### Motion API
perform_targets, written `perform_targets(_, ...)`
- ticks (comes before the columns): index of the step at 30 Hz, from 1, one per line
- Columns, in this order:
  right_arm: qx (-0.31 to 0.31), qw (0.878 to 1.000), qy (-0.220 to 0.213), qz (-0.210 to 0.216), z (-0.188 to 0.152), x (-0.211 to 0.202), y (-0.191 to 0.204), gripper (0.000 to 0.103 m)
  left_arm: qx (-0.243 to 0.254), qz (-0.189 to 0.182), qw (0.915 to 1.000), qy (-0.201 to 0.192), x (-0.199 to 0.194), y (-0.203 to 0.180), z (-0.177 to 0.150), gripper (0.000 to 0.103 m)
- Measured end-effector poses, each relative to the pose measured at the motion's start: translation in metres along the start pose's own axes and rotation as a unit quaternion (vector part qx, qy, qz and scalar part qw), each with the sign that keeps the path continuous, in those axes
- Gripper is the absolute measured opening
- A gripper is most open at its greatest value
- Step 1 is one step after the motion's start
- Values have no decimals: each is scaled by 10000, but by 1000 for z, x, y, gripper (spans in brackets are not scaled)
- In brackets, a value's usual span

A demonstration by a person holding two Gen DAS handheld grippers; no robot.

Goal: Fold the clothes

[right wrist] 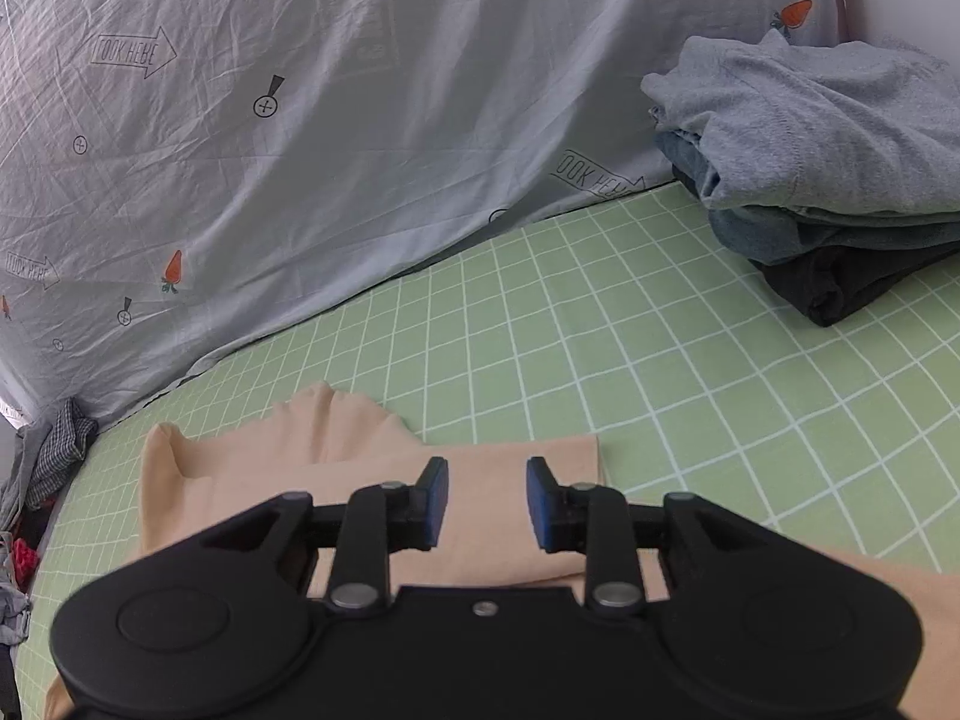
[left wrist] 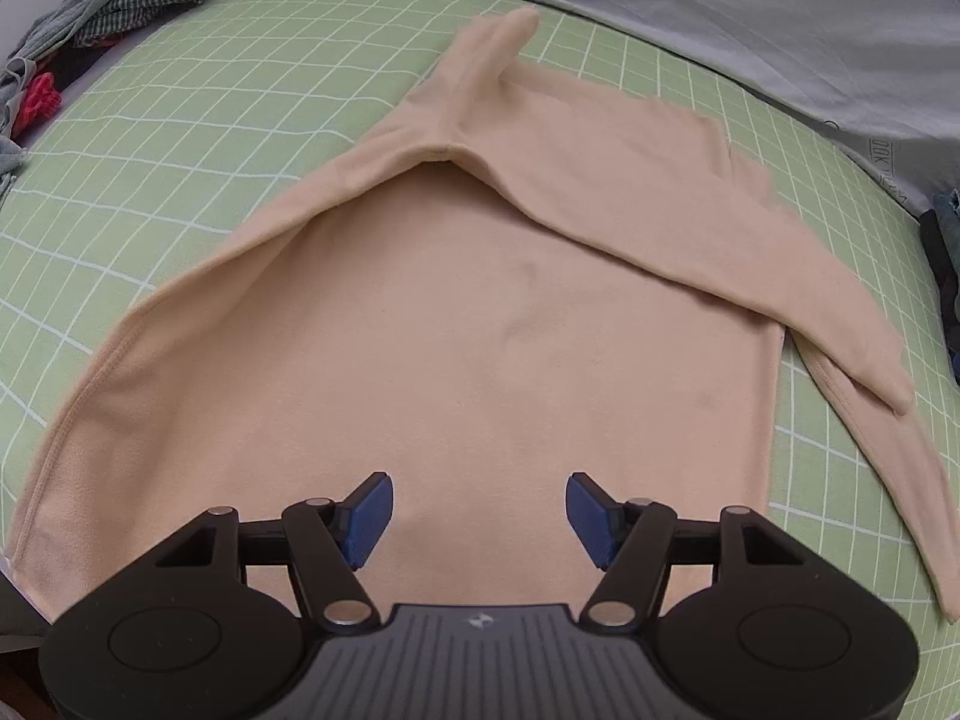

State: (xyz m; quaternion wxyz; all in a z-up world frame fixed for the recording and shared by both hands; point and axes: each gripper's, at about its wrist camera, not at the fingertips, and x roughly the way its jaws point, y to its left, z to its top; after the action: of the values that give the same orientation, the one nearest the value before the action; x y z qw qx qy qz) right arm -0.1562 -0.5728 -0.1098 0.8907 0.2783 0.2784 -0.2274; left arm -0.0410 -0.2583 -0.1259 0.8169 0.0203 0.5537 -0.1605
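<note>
A beige long-sleeved top (left wrist: 480,336) lies flat on the green checked mat (left wrist: 180,138), with both sleeves folded in across its body. My left gripper (left wrist: 479,516) hangs over the near part of the top, jaws wide apart and nothing between its blue pads (left wrist: 369,519). In the right wrist view the same beige top (right wrist: 336,474) lies below my right gripper (right wrist: 487,504). Its jaws stand partly apart over a sleeve end, and the pads (right wrist: 435,501) do not press on the cloth.
A stack of folded grey, blue and dark clothes (right wrist: 828,180) sits at the mat's far right. A heap of unfolded clothes (left wrist: 114,0), checked and grey, lies at the far left. A pale printed sheet (right wrist: 300,138) rises behind the green mat (right wrist: 660,360).
</note>
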Motion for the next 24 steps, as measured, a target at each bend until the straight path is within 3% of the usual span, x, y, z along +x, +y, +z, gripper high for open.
perform_targets(6,418,9971,475,415,-38,-4,46,39,93,-79,9992,-385,-32,38,2,65)
perform_targets(12,646,9879,1271,609,-78,5,106,45,265,-38,9989,-392,-50,95,8,65)
perform_targets(14,552,9875,1333,635,-88,2,132,45,231,-96,9989,-394,-56,115,13,65)
perform_targets(17,530,9865,1345,767,-106,3,165,36,61,-69,9993,-351,-62,149,21,65)
perform_targets(19,522,9852,1371,885,-117,4,185,19,51,-84,9994,-345,-65,169,25,65)
perform_targets(20,526,9845,1384,939,-123,6,197,15,59,-87,9994,-337,-66,181,28,65)
perform_targets(24,618,9814,1409,1145,-141,12,240,14,127,-110,9994,-289,-66,222,38,65)
